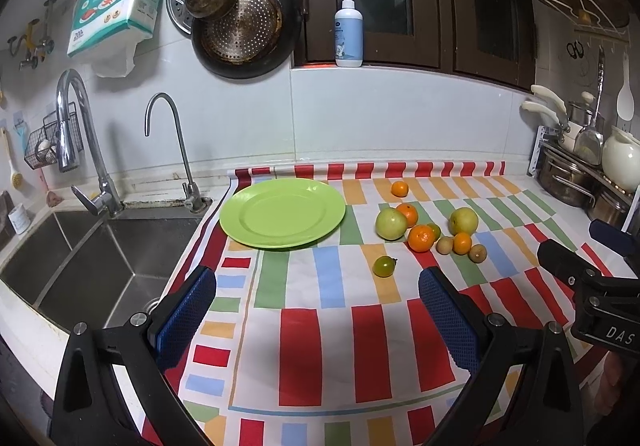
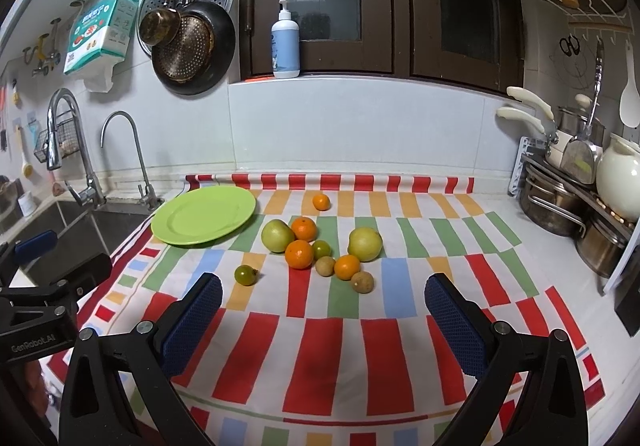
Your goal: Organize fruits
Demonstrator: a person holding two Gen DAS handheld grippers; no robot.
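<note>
A green plate (image 1: 256, 234) (image 2: 180, 230) lies bare on the striped cloth near the sink. To its right is a cluster of fruit: two green apples (image 1: 391, 224) (image 2: 277, 236) (image 2: 365, 244), several oranges (image 1: 421, 238) (image 2: 299, 254), small brown fruits (image 2: 362, 282) and green tomatoes. One green tomato (image 1: 384, 266) (image 2: 245, 274) lies apart at the front. My left gripper (image 1: 318, 304) is open and empty above the cloth, short of the fruit. My right gripper (image 2: 324, 308) is open and empty, just in front of the cluster.
A steel sink (image 1: 92, 262) with two taps (image 1: 80, 149) is to the left of the cloth. A rack of pots and a white teapot (image 2: 618, 181) stands at the right. A soap bottle (image 2: 285, 45) sits on the window sill. Pans hang on the wall.
</note>
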